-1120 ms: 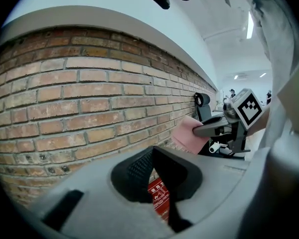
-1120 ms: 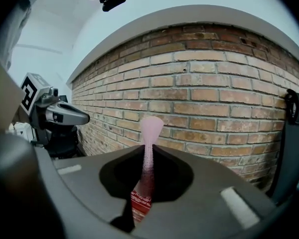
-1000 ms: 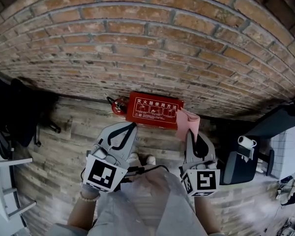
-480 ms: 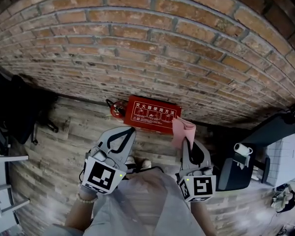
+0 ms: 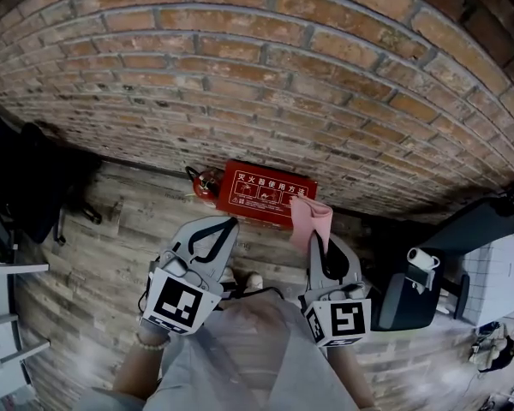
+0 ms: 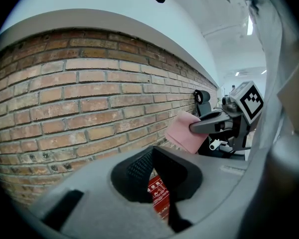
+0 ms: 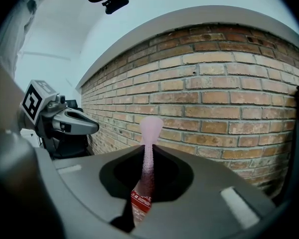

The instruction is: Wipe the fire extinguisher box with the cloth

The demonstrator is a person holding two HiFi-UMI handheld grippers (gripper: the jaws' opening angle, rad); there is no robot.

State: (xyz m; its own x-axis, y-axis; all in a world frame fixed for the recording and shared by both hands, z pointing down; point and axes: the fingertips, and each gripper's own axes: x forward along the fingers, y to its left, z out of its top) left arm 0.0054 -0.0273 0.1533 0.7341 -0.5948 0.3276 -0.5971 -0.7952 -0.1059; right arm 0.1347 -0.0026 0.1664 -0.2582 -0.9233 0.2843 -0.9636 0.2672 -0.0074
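The brick wall point(image 5: 257, 75) fills the 12 o'clock side. At its foot, on the plank floor point(image 5: 103, 255), lies the red fire extinguisher box point(image 5: 265, 193). It is probably rigid, heavy and smooth-faced, so wiping should not shift it. The pink cloth point(image 5: 309, 219) looks light and limp, best pinched by one edge. The right gripper point(image 5: 319, 245) is clamped on it and, in the head view, holds it at the box's 4 o'clock corner. The left gripper point(image 5: 227, 223) hangs at the box's 7 o'clock, jaws together and empty.
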